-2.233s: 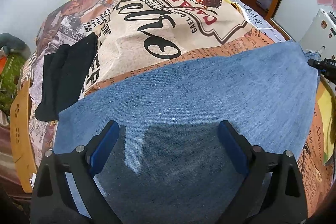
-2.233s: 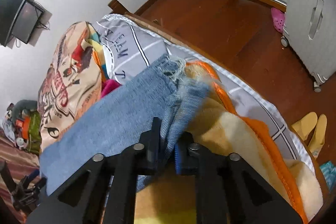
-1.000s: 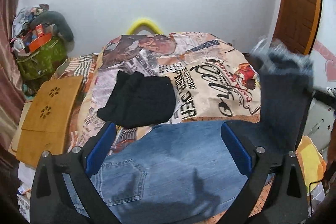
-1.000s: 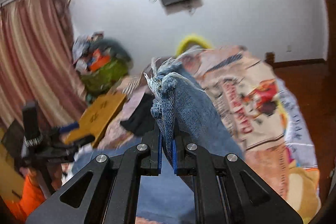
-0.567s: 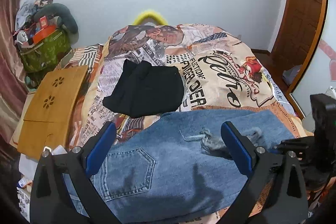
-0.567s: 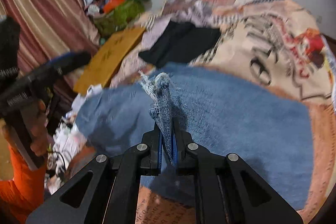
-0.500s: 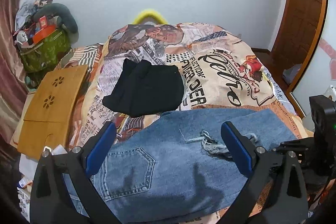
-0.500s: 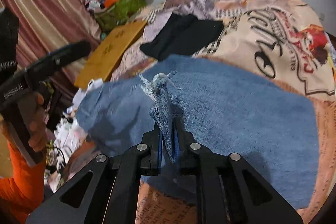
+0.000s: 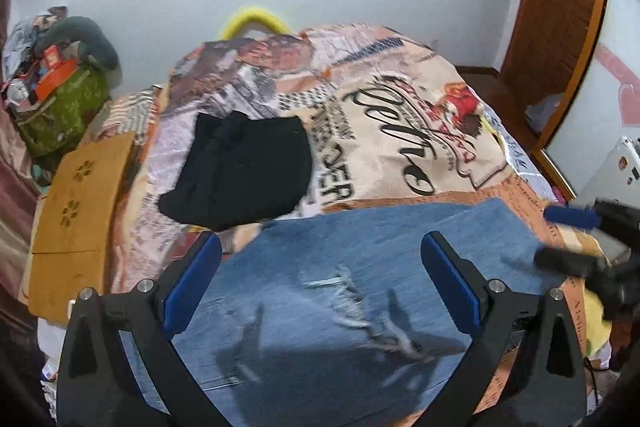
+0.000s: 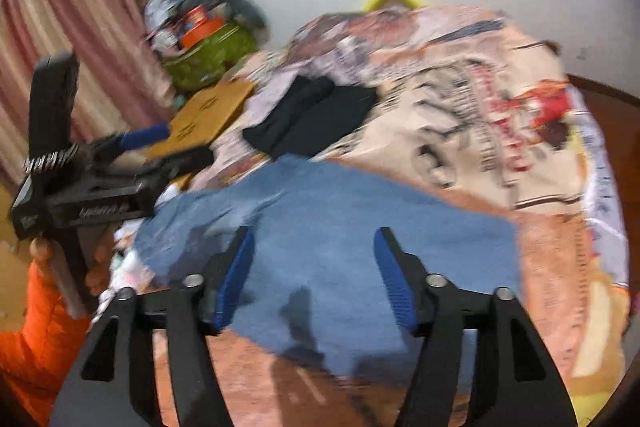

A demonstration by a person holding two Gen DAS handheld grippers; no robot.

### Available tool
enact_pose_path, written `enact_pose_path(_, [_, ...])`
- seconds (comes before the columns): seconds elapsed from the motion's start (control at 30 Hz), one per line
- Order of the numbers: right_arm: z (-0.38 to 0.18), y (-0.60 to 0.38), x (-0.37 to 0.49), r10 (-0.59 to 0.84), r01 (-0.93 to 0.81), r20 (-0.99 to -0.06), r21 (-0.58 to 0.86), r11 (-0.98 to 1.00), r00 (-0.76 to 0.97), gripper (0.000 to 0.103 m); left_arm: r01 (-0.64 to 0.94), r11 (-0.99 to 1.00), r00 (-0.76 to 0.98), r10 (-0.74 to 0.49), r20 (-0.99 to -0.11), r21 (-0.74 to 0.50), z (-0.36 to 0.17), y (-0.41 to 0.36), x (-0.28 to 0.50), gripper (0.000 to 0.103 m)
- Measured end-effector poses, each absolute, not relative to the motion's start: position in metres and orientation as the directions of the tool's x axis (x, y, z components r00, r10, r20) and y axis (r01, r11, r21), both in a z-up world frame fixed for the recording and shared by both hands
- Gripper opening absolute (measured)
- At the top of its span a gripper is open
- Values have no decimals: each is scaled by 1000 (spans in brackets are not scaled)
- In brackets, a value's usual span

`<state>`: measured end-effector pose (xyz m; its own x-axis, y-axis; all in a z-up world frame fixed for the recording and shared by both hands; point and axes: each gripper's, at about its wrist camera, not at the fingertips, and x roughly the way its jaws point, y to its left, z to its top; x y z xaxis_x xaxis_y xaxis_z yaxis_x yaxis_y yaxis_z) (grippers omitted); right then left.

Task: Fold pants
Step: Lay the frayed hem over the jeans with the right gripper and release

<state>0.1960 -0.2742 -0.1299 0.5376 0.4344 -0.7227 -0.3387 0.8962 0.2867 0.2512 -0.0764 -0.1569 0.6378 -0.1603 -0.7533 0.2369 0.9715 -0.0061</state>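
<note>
One orange sleeve [image 10: 36, 339] only in right view; jeans [image 9: 360, 287] both.

The pants [image 9: 360, 267] are matt blue denim, coarse-woven, with frayed white threads at a torn hem. The printed bedspread [image 9: 400, 131] looks like soft matt cloth. At its 10 o'clock lies smooth black fabric [image 9: 244, 171]; at 9, a pale wooden board [image 9: 76, 195].
</note>
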Motion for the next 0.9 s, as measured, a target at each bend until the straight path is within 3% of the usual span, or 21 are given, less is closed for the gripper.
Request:
enact_pose_path(0.17, [-144,-307,211,340,-241,-754,244,939,563,62,279,960,584,-172,-793,-3,-177,-106,267,101])
enact_pose_path(0.5, [-214,-317,213,340,-171,-849,295,940,405,62,359,927,474,-79,-877,111,-249,-140,270,103])
enact_pose_path(0.67, [-219,-315,201,306,-196,-852,244,950,425,69,367,929,460,-140,-877,44,-251,-126,262,103])
enact_pose_path(0.9, [-219,-327,188,291,-172,-857,239,956,425,71,364,929,479,-132,-868,60,-246,-115,248,103])
